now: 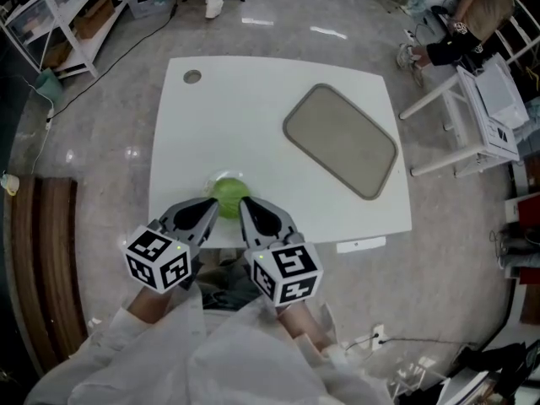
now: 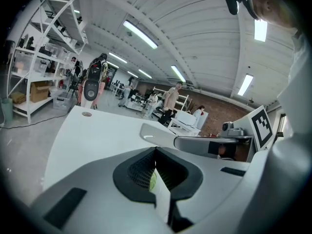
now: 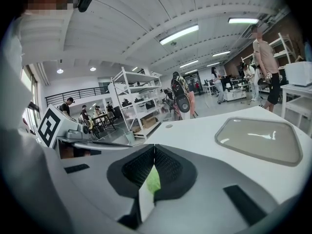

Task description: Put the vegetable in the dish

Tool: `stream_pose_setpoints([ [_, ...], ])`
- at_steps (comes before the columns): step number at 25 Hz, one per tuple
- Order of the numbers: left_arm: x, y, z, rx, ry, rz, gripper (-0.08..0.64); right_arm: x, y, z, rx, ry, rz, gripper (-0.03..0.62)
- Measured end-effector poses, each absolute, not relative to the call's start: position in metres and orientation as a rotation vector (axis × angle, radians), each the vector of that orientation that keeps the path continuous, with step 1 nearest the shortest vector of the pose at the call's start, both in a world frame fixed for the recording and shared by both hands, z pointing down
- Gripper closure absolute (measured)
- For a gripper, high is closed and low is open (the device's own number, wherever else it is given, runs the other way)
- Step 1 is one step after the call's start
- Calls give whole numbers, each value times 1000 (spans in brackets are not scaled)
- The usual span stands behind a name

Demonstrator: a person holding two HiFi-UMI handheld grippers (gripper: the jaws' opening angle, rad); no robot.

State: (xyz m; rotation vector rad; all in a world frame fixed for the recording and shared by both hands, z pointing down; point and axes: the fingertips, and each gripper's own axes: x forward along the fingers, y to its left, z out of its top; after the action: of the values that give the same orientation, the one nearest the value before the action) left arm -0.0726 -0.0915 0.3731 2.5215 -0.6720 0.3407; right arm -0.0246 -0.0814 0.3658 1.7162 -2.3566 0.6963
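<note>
The white table point(image 1: 253, 116) carries the shallow grey dish point(image 1: 340, 140), empty and well apart from the round green vegetable point(image 1: 229, 194) at the near edge. My left gripper point(image 1: 216, 203) and right gripper point(image 1: 242, 202) flank it, jaws shut on nothing. It looks leafy, light and easily bruised, so I'd cradle it low, pressing gently from both sides.

A white counter point(image 1: 253, 116) stood on a glossy grey floor point(image 1: 110, 125). White shelves point(image 3: 131, 101) lined one side, a white table point(image 1: 481, 116) stood nearby, and strip lights point(image 2: 140, 34) ran along the white ceiling point(image 2: 195, 33).
</note>
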Motion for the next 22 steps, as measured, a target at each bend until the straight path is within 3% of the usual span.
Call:
stream_pose_setpoints([
  [22, -82, -93, 400, 2373, -764, 323, 552, -10, -79, 393, 1598, -2354, 802, 580],
])
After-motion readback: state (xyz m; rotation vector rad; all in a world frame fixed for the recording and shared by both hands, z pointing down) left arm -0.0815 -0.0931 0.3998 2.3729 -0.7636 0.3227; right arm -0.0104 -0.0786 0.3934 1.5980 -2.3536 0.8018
